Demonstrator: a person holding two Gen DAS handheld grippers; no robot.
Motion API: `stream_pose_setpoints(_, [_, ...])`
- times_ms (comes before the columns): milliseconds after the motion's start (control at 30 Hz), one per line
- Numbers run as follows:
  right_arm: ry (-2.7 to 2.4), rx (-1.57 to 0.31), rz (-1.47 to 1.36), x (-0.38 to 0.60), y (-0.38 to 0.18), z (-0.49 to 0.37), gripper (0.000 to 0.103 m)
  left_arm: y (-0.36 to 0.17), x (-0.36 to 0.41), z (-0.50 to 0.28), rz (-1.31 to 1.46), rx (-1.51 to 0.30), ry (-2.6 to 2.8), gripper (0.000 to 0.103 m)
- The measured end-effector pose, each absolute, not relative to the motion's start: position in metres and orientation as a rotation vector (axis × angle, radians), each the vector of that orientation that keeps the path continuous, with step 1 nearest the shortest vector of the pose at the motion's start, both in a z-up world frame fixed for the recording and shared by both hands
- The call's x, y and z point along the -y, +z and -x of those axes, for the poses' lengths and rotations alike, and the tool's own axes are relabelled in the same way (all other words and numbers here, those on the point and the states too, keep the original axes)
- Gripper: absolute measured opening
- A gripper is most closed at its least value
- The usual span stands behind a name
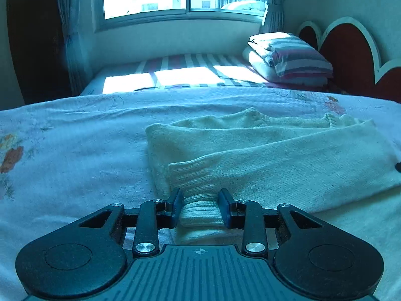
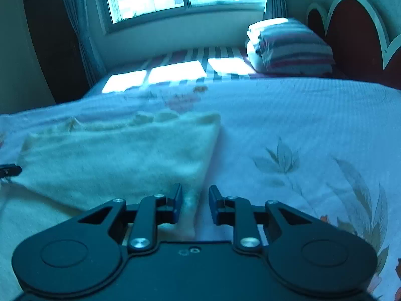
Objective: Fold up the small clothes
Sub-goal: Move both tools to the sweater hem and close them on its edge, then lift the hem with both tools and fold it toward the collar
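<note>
The cream knit garment [image 1: 250, 150] lies partly folded on the flowered bedspread [image 1: 75, 150], its ribbed cuff [image 1: 200, 210] pinched in the left gripper [image 1: 200, 208] jaws, probably to carry it across, while the right gripper [image 2: 195, 205] jaws stand spread around the cloth's corner, gripping nothing.

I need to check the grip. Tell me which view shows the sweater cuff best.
The left wrist view: the ribbed cuff sits sharp and centred, pinched between the left claw's fingers. The right wrist view shows only the sweater's blurred body; the cuff is outside it.
</note>
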State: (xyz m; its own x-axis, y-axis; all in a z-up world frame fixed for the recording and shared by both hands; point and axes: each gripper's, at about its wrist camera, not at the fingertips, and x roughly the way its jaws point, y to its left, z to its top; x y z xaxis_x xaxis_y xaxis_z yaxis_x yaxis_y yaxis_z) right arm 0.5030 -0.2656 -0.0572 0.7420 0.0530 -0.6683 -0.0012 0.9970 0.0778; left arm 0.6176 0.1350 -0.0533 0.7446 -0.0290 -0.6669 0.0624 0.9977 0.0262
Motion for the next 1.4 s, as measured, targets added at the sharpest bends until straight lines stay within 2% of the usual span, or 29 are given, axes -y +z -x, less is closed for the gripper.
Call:
stream_pose_setpoints(100, [0.031, -0.712, -0.136, 0.271, -0.045, -0.495, 0.025, -0.032, -0.138, -0.591, 0.041, -0.694, -0.086, 0.04])
stream_pose_setpoints(167, [0.064, -0.645, -0.175, 0.276, -0.031, -0.474, 0.025, -0.026, -0.14, -0.562, 0.073, -0.688, -0.09, 0.068])
stream_pose_setpoints(300, [0.12, -0.633, -0.242, 0.289, -0.025, -0.429, 0.026, -0.026, -0.147, -0.489, 0.123, -0.706, -0.081, 0.07])
stream_pose_setpoints(433, [0.171, -0.69, -0.306, 0.306, -0.033, -0.373, 0.029, -0.04, -0.166, -0.417, 0.234, -0.802, -0.092, 0.069])
stream_pose_setpoints(500, [0.18, -0.73, -0.362, 0.314, -0.04, -0.343, 0.033, -0.049, -0.171, -0.383, 0.263, -0.863, -0.11, 0.056])
stream_pose_setpoints(533, [0.192, -0.763, -0.398, 0.317, -0.044, -0.325, 0.035, -0.053, -0.174, -0.369, 0.292, -0.889, -0.116, 0.041])
stream_pose_setpoints(567, [0.197, -0.78, -0.412, 0.317, -0.047, -0.309, 0.039, -0.056, -0.176, -0.358, 0.315, -0.897, -0.127, 0.035])
stream_pose_setpoints(633, [0.198, -0.804, -0.449, 0.315, -0.053, -0.278, 0.042, -0.059, -0.181, -0.337, 0.362, -0.913, -0.151, 0.033])
stream_pose_setpoints(867, [0.19, -0.868, -0.616, 0.292, -0.075, -0.198, 0.042, -0.073, -0.196, -0.284, 0.507, -0.965, -0.291, 0.033])
stream_pose_setpoints(1000, [0.169, -0.883, -0.711, 0.282, -0.084, -0.162, 0.04, -0.092, -0.206, -0.243, 0.708, -0.973, -0.352, 0.033])
stream_pose_setpoints(1233, [0.159, -0.848, -0.829, 0.272, -0.097, -0.136, 0.041, -0.123, -0.208, -0.238, 0.933, -0.922, -0.423, 0.033])
stream_pose_setpoints(1333, [0.165, -0.819, -0.903, 0.276, -0.104, -0.139, 0.04, -0.122, -0.203, -0.243, 0.84, -0.947, -0.419, 0.011])
stream_pose_setpoints(1400, [0.177, -0.819, -0.894, 0.276, -0.103, -0.14, 0.039, -0.119, -0.203, -0.245, 0.805, -0.952, -0.433, 0.011])
